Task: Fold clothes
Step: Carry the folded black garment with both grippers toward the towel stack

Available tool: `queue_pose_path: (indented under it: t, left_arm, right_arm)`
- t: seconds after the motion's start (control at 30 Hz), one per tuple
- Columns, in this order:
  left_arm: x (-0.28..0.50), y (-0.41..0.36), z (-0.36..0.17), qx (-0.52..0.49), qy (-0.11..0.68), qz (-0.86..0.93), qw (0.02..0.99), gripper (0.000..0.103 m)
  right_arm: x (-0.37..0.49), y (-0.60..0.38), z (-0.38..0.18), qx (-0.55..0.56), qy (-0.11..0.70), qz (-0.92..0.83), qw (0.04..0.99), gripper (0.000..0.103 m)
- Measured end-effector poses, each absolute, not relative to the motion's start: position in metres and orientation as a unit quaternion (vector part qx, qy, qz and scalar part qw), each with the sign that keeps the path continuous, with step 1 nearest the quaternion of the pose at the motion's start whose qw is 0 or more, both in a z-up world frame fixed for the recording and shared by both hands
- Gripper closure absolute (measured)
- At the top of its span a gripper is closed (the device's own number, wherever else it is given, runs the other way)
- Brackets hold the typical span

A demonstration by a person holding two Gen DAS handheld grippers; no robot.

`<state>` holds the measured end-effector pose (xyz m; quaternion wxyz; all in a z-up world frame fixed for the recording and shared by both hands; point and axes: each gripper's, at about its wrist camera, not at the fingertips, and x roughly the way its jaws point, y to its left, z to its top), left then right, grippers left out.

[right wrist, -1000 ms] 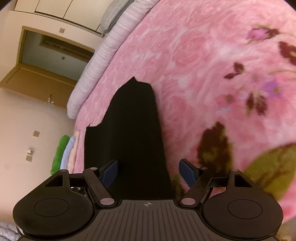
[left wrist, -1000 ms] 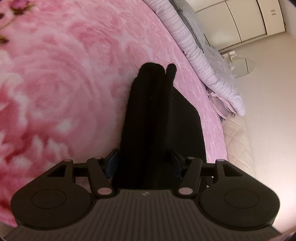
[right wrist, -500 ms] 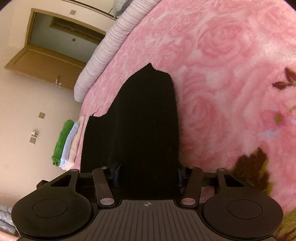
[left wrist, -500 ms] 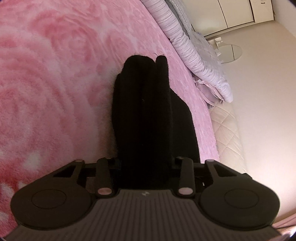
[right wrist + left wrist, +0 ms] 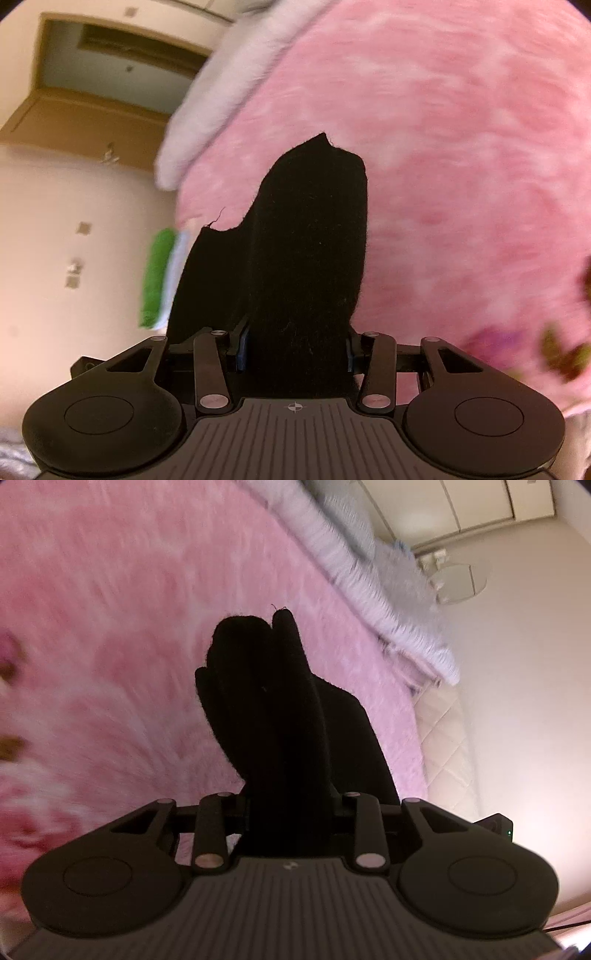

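A black garment (image 5: 273,716) hangs bunched between the jaws of my left gripper (image 5: 290,812), which is shut on it above the pink floral blanket (image 5: 110,627). In the right wrist view the same black garment (image 5: 310,251) is pinched in my right gripper (image 5: 295,350), whose blue pads (image 5: 243,349) press its sides. The cloth folds hide both pairs of fingertips. A lower flap (image 5: 207,280) of the garment droops to the left.
A lilac striped quilt (image 5: 369,590) lies along the bed's far edge, with white cupboards and a round glass table (image 5: 461,581) beyond. A stack of green and pale folded cloths (image 5: 162,277) sits by the bed edge near a wooden door frame (image 5: 92,110).
Both grippers closed on the black garment, then lifted it off the blanket. The views now swing and blur, and the cloth bunches tighter.
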<state>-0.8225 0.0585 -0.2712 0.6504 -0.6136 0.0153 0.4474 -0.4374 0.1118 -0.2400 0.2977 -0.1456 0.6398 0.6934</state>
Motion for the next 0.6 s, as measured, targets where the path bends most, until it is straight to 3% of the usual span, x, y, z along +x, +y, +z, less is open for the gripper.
queue_pose_path:
  t: [0.27, 0.6]
  left_arm:
    - [-0.937, -0.006, -0.138, -0.587, -0.02, 0.504, 0.633, 0.076]
    - [-1.047, -0.044, -0.101, -0.568, -0.064, 0.559, 0.601, 0.076]
  right_arm:
    - [-0.57, 0.096, -0.12, -0.152, 0.627, 0.725, 0.243, 0.059]
    - [-0.708, 0.096, -0.089, -0.179, 0.6, 0.756, 0.194, 0.059]
